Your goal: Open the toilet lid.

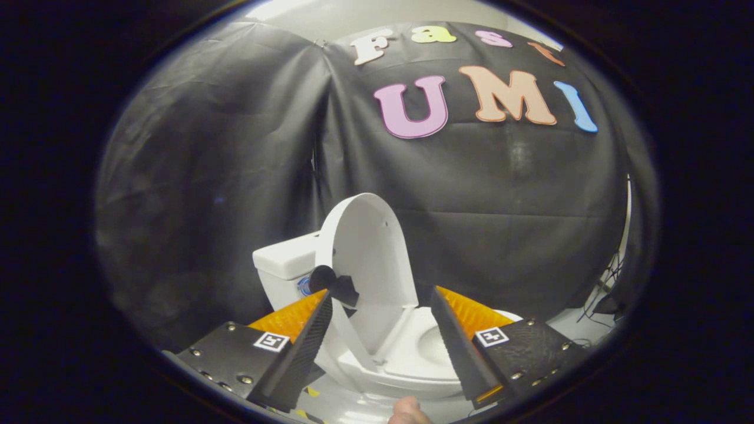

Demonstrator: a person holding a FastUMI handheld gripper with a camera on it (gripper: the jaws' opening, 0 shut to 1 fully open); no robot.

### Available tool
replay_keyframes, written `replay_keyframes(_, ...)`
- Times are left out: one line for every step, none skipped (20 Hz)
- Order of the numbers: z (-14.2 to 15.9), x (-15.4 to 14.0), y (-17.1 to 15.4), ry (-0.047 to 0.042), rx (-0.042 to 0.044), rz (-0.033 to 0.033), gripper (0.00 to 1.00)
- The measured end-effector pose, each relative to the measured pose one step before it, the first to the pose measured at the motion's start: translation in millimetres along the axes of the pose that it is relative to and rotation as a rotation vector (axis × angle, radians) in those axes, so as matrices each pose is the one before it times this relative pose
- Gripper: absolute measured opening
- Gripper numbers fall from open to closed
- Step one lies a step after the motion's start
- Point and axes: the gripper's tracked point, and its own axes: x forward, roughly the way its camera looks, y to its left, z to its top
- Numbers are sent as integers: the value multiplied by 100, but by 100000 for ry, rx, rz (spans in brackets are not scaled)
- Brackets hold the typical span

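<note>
Gripper (383, 321): its 2 fingers stand wide apart, clamped on nothing. The left finger (300, 347) and right finger (456, 347) frame the toilet (406, 359) between them.

Toilet lid (368, 265): raised, standing close to upright on its hinge at the far end of the bowl. It leans back toward the tank (285, 265), which sits just behind it and to the left. The lid's white underside faces right and toward the gripper. Its lower part lies in the gap between the 2 fingers, nearer the left one; its upper part rises well above both fingertips.

A small dark piece (336, 285) sits on the lid's left edge, just beyond the left fingertip. Contact between that piece and the fingertip cannot be judged.

Seat ring (430, 347): down on the bowl, partly hidden behind the right finger.

A fingertip of the person's hand (407, 411) shows at the near edge, below the bowl. Loose cables (607, 282) lie on the floor at the far right.
</note>
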Motion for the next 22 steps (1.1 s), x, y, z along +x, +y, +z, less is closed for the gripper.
replay_keyframes(35, -395, -605, -156, -1504, -911, 99)
replay_keyframes(-130, -295, -720, 29, -1559, -1379, 99)
replay_keyframes(-123, -351, -620, 271, -1458, -816, 99)
replay_keyframes(-140, -73, -300, -26, -1100, -298, 99)
replay_keyframes(6, -289, -667, -191, -602, -394, 99)
replay_keyframes(58, -279, -755, 164, -26, -651, 99)
replay_keyframes(-26, -225, -471, 11, 754, -148, 99)
replay_keyframes(-99, -19, -677, 284, 1514, -160, 99)
replay_keyframes(-60, -171, -678, 416, 1702, -336, 99)
replay_keyframes(40, -130, -875, 88, 1763, -697, 99)
replay_keyframes(203, -123, -1049, -192, 1589, -1565, 99)
replay_keyframes(201, -109, -1177, -353, 1806, -1682, 99)
replay_keyframes(382, -62, -1089, -749, 2034, -1369, 99)
replay_keyframes(257, -86, -1212, -535, 1700, -1493, 99)
replay_keyframes(195, -39, -1222, -443, 1199, -2034, 99)
replay_keyframes(147, -72, -1128, -360, 852, -1296, 99)
replay_keyframes(127, -55, -888, -297, 697, -1124, 99)
replay_keyframes(27, -138, -833, 43, 271, -677, 99)
replay_keyframes(-23, -100, -798, 297, -443, -1115, 99)
replay_keyframes(-93, -101, -898, 140, -1214, -1254, 99)
replay_keyframes(-79, -27, -805, 177, -1184, -1356, 99)
replay_keyframes(-130, -147, -633, 538, -822, -926, 99)
